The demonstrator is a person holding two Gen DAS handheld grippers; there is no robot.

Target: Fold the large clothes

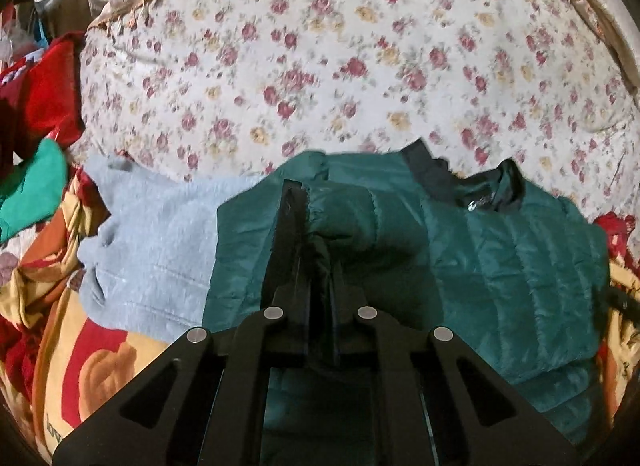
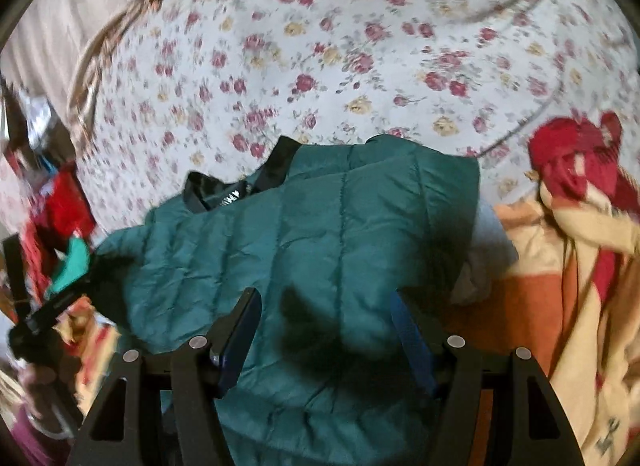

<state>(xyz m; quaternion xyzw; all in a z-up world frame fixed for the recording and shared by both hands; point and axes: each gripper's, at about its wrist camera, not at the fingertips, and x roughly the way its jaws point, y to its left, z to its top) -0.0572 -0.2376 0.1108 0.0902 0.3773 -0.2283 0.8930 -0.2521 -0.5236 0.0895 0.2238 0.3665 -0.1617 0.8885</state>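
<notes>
A dark green quilted puffer jacket (image 1: pixel 500 258) with a black collar lies at the near edge of a floral bed. My left gripper (image 1: pixel 308 221) is shut on a bunched fold of the jacket, likely a sleeve, and holds it over the jacket's body. In the right wrist view the same jacket (image 2: pixel 304 234) fills the middle. My right gripper (image 2: pixel 326 302) is open just above it, with nothing between its blue-padded fingers (image 2: pixel 240 330). The left gripper (image 2: pixel 44 318) shows at the left edge there, dark and blurred.
A floral bedspread (image 1: pixel 320 65) covers the bed beyond the jacket. A light blue fleece garment (image 1: pixel 160 242) lies left of the jacket. A red, orange and cream blanket (image 2: pixel 568 278) lies bunched at the right. Red and green clothes (image 1: pixel 40 137) are piled at the far left.
</notes>
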